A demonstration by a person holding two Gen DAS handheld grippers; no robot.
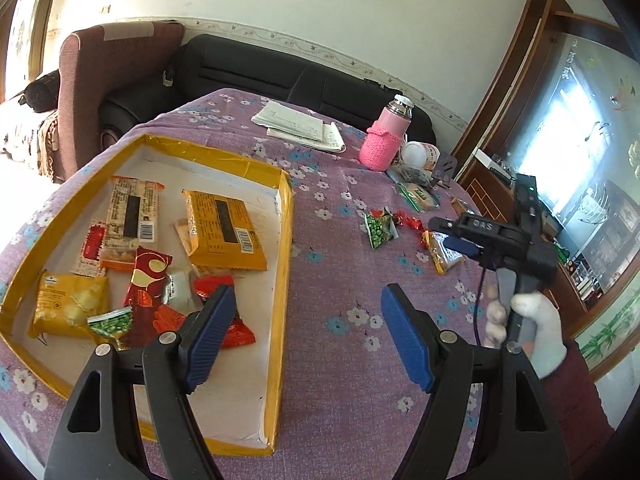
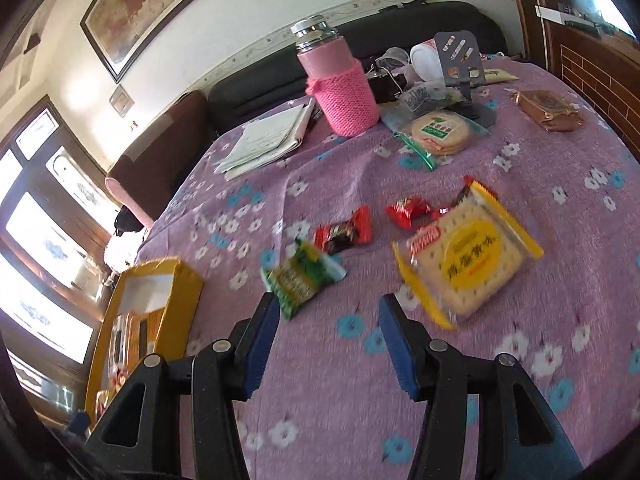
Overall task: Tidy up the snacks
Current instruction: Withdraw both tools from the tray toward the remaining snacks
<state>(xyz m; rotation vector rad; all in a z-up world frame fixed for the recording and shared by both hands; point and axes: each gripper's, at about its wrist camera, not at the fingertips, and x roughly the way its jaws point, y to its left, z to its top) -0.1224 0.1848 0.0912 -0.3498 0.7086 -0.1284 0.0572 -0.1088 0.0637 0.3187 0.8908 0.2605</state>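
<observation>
2 grippers spread, left gripper [image 1: 304, 336] over yellow box [image 1: 285, 240] edge, right gripper [image 2: 326, 340] low over tablecloth [image 2: 320, 392].

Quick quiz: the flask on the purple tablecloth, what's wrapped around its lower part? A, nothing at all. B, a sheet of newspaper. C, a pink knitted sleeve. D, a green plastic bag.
C: the flask stands upright on the tablecloth with a pink knitted sleeve around its lower body, below the bare metal cap.
</observation>
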